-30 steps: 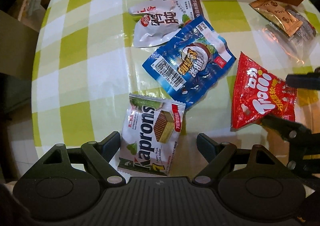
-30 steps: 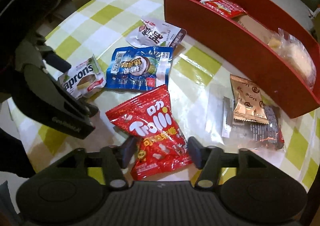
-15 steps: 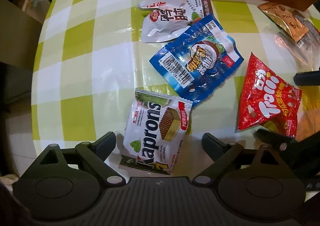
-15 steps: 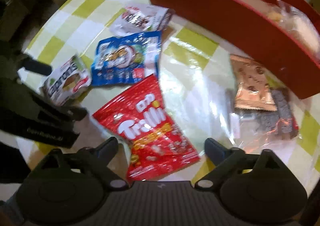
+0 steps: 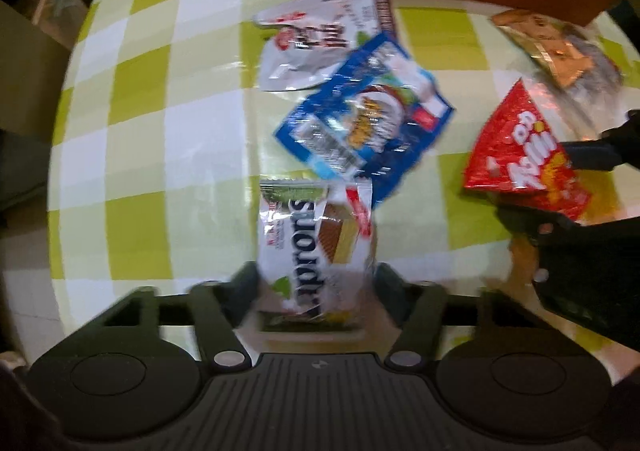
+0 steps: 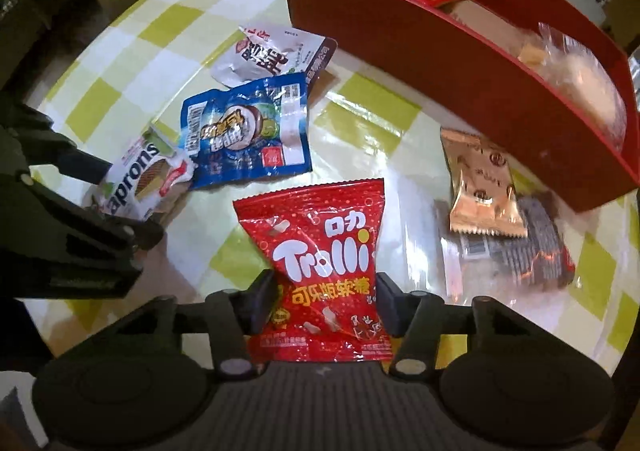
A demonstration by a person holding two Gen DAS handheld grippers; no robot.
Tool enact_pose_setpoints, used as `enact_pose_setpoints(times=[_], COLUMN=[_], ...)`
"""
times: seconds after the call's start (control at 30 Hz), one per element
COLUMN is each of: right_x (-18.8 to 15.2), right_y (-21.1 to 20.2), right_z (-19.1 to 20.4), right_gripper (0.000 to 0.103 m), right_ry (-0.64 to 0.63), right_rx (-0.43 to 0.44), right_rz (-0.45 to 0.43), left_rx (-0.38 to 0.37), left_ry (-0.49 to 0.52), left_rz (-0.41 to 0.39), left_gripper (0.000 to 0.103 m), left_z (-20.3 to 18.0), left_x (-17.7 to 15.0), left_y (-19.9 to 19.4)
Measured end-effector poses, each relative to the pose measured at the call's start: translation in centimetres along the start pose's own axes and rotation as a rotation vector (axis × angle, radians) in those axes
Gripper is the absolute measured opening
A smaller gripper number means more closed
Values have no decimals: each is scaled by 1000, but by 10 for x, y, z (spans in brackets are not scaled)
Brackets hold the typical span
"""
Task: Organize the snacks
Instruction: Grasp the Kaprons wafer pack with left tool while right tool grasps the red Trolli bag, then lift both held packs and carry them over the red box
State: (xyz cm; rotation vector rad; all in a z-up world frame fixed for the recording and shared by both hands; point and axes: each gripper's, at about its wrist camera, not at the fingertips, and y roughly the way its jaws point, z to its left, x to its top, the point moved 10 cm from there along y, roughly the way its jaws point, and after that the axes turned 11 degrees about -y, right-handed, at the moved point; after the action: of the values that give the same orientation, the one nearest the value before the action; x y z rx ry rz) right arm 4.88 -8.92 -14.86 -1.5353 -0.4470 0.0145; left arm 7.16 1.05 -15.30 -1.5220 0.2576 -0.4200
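Note:
My left gripper point(image 5: 316, 283) points down at the table, and its jaws are closing on the white Kaprons wafer pack point(image 5: 316, 239). Both fingers press the pack's sides, so it bunches up. In the right wrist view my right gripper point(image 6: 324, 291) is closing too, and its fingers pinch the lower half of the red Trolli gummy bag point(image 6: 320, 251), which crumples. On the table between them lie a blue snack pack point(image 5: 368, 123) and a white pouch point(image 5: 320, 39). The red box point(image 6: 400, 35) stands behind them and holds several snacks.
A gold wrapper point(image 6: 480, 187) lies partly over a dark wrapped snack point(image 6: 536, 247) right of the Trolli bag, close to the red box's wall. The table has a green and white checked cloth point(image 5: 160, 131). Its round edge runs along the left, with dark floor and cardboard beyond.
Both grippers first opened wider, then closed. The left fingers now squeeze the Kaprons pack and the right fingers squeeze the Trolli bag. Both packs look crumpled and narrower.

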Motion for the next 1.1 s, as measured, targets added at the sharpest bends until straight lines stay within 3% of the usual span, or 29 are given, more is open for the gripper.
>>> enact_pose_setpoints(times=[0.23,1.1], right_x=[-7,-34], right_y=[-15,-57], right_z=[-4,-38], right_gripper=[55,55], right_ry=[42,186], right_rx=[-9,-104], right_rz=[-22,-96], left_rx=[29,-26], left_ry=[11,70], left_rz=[-5,-96], left_gripper=[64,64], left_z=[-3,-51], left_x=[-2,15], left_y=[-3,-36])
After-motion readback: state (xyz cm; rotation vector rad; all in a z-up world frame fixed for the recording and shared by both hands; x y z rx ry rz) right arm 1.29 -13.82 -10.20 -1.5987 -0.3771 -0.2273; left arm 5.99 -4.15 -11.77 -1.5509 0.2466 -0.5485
